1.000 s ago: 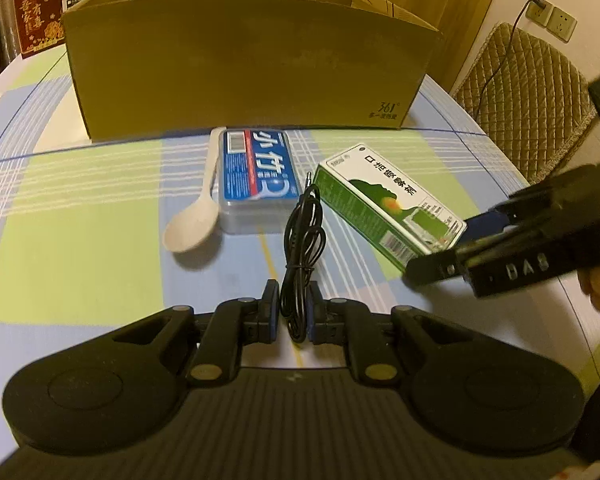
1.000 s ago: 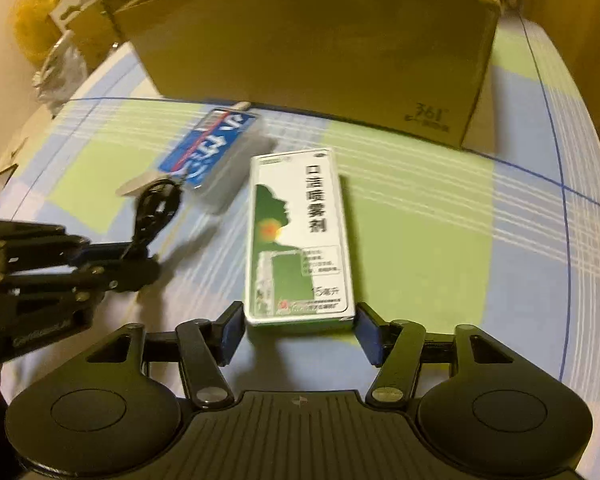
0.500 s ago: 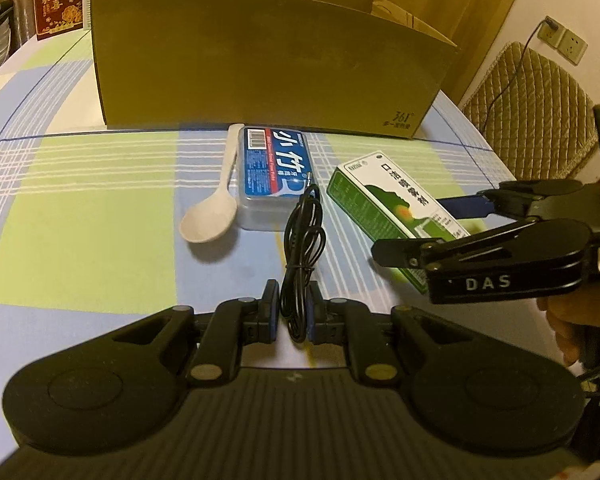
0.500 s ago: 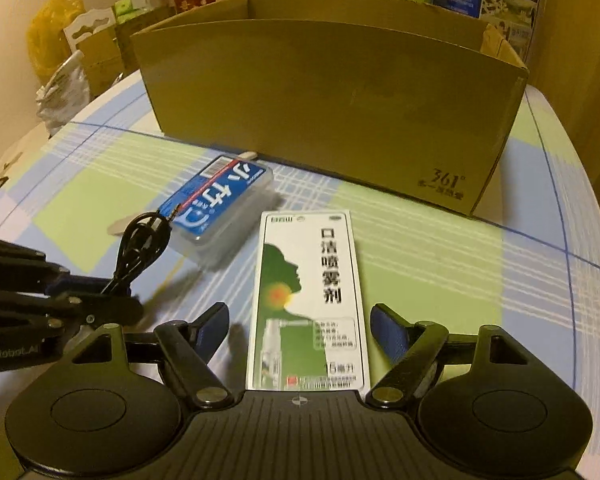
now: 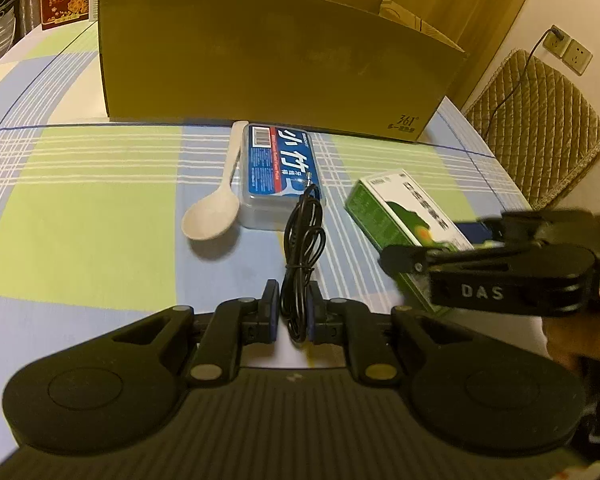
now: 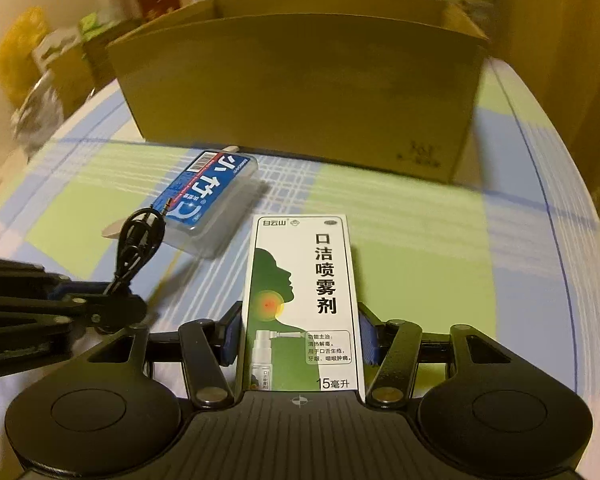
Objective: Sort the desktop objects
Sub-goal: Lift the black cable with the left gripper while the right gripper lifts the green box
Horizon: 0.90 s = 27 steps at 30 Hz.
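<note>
My left gripper (image 5: 293,312) is shut on a coiled black audio cable (image 5: 303,240), whose plug end reaches over the blue-labelled clear plastic box (image 5: 281,176). My right gripper (image 6: 300,334) is shut on a green and white mouth spray box (image 6: 302,300) and holds it lengthwise between its blue pads. In the left wrist view the spray box (image 5: 396,208) sits in the right gripper (image 5: 452,256) at the right. In the right wrist view the cable (image 6: 140,240) and left gripper (image 6: 100,308) are at the left. A white spoon (image 5: 216,208) lies left of the plastic box.
A large open cardboard box (image 5: 276,60) stands at the back of the checked tablecloth (image 5: 80,208); it also shows in the right wrist view (image 6: 300,88). A padded chair (image 5: 536,128) stands beyond the table's right edge. Packages are stacked behind the cardboard box.
My right gripper has slid forward around the spray box and closed its fingers onto it. My left gripper stays shut on the cable, with little movement.
</note>
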Each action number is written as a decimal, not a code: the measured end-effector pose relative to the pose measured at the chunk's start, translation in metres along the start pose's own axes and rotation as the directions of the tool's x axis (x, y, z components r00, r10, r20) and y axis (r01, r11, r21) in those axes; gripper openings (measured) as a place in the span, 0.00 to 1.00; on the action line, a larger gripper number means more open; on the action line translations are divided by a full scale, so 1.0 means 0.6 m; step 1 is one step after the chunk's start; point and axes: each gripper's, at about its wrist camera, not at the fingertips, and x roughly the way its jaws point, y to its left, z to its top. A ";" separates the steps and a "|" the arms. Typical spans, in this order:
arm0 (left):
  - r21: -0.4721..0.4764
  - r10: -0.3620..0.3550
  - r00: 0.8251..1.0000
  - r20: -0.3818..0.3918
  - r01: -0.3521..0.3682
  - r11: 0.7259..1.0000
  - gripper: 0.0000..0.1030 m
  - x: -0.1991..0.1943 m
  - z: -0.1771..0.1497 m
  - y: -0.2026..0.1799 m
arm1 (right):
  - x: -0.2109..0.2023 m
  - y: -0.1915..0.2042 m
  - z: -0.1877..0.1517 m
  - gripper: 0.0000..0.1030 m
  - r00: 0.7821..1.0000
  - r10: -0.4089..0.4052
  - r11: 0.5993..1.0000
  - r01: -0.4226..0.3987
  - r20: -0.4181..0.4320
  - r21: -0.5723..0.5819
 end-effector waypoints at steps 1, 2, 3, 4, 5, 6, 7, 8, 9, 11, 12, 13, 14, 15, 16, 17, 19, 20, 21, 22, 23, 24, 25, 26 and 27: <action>-0.002 -0.002 1.000 -0.001 0.002 1.000 0.09 -0.002 -0.002 -0.001 | -0.008 0.002 -0.005 0.51 1.000 0.002 1.000 -0.002 0.004 0.013; -0.005 -0.005 1.000 -0.002 0.005 1.000 0.09 -0.006 -0.004 -0.003 | -0.019 0.005 -0.010 0.51 1.000 0.004 1.000 -0.004 0.008 0.023; -0.005 -0.006 1.000 -0.002 0.006 1.000 0.09 -0.010 -0.006 -0.006 | -0.027 0.008 -0.014 0.51 1.000 0.005 1.000 -0.006 0.013 0.030; -0.005 -0.008 1.000 -0.002 0.008 1.000 0.09 -0.014 -0.008 -0.008 | -0.036 0.011 -0.017 0.51 1.000 0.007 0.999 -0.008 0.018 0.038; -0.005 -0.009 1.000 0.001 0.009 1.000 0.09 -0.020 -0.010 -0.011 | -0.046 0.013 -0.019 0.51 1.000 0.008 0.999 -0.009 0.024 0.046; -0.006 -0.010 1.000 0.003 0.010 1.000 0.09 -0.026 -0.011 -0.013 | -0.055 0.015 -0.021 0.51 1.000 0.008 0.998 -0.009 0.030 0.054; -0.008 -0.010 1.000 0.005 0.011 1.000 0.09 -0.033 -0.013 -0.016 | -0.065 0.016 -0.023 0.51 0.999 0.009 0.998 -0.011 0.036 0.062; -0.010 -0.012 1.000 0.008 0.012 1.000 0.09 -0.040 -0.014 -0.018 | -0.075 0.018 -0.024 0.51 0.999 0.009 0.998 -0.012 0.044 0.069; -0.012 -0.012 1.000 0.011 0.012 1.000 0.09 -0.046 -0.015 -0.020 | -0.085 0.020 -0.025 0.51 0.999 0.009 0.997 -0.013 0.052 0.074; -0.015 -0.010 1.000 0.018 0.011 1.000 0.10 -0.062 -0.018 -0.025 | -0.102 0.023 -0.026 0.51 0.998 0.010 0.997 -0.015 0.066 0.076; -0.016 -0.010 1.000 0.023 0.010 1.000 0.10 -0.071 -0.018 -0.027 | -0.111 0.025 -0.027 0.51 0.997 0.009 0.997 -0.015 0.071 0.075; -0.016 -0.010 1.000 0.026 0.010 1.000 0.09 -0.079 -0.019 -0.029 | -0.118 0.026 -0.027 0.51 0.997 0.008 0.997 -0.014 0.078 0.075; -0.017 -0.009 1.000 0.030 0.009 1.000 0.09 -0.088 -0.020 -0.031 | -0.126 0.027 -0.028 0.51 0.996 0.006 0.997 -0.012 0.084 0.077; -0.017 -0.006 0.999 0.032 0.007 1.000 0.09 -0.097 -0.020 -0.033 | -0.133 0.028 -0.028 0.51 0.996 0.005 0.997 -0.012 0.090 0.080; -0.018 -0.004 0.999 0.037 0.005 1.000 0.09 -0.107 -0.021 -0.035 | -0.141 0.029 -0.028 0.51 0.995 0.004 0.997 -0.013 0.097 0.082; -0.019 -0.004 0.999 0.039 0.004 1.000 0.10 -0.114 -0.022 -0.036 | -0.148 0.031 -0.028 0.51 0.995 0.004 0.997 -0.012 0.104 0.082; -0.018 0.004 0.999 0.042 -0.003 1.000 0.10 -0.130 -0.022 -0.039 | -0.163 0.034 -0.029 0.51 0.993 0.004 0.997 -0.013 0.116 0.082; -0.017 0.007 0.999 0.044 -0.007 1.000 0.10 -0.137 -0.023 -0.041 | -0.170 0.036 -0.029 0.51 0.992 0.003 0.997 -0.013 0.123 0.081; -0.017 0.010 0.999 0.047 -0.009 1.000 0.10 -0.144 -0.023 -0.043 | -0.177 0.037 -0.028 0.51 0.992 0.003 0.997 -0.013 0.129 0.081; -0.015 0.013 0.999 0.051 -0.012 1.000 0.10 -0.152 -0.024 -0.044 | -0.184 0.037 -0.028 0.51 0.991 0.003 0.997 -0.014 0.136 0.080; -0.013 0.015 0.998 0.058 -0.014 1.000 0.10 -0.159 -0.024 -0.046 | -0.191 0.038 -0.027 0.51 0.990 0.003 0.997 -0.014 0.142 0.080; -0.011 0.016 0.998 0.064 -0.016 1.000 0.10 -0.167 -0.025 -0.048 | -0.197 0.040 -0.027 0.51 0.989 0.002 0.997 -0.014 0.148 0.079; -0.008 0.018 0.997 0.069 -0.018 1.000 0.10 -0.174 -0.025 -0.050 | -0.202 0.041 -0.026 0.51 0.988 0.002 0.997 -0.014 0.152 0.077; -0.006 0.021 0.997 0.074 -0.020 1.000 0.10 -0.180 -0.025 -0.052 | -0.207 0.042 -0.025 0.51 0.987 0.002 0.997 -0.014 0.158 0.077; -0.005 0.023 0.997 0.079 -0.022 1.000 0.10 -0.186 -0.024 -0.053 | -0.212 0.044 -0.024 0.51 0.987 0.002 0.997 -0.015 0.163 0.076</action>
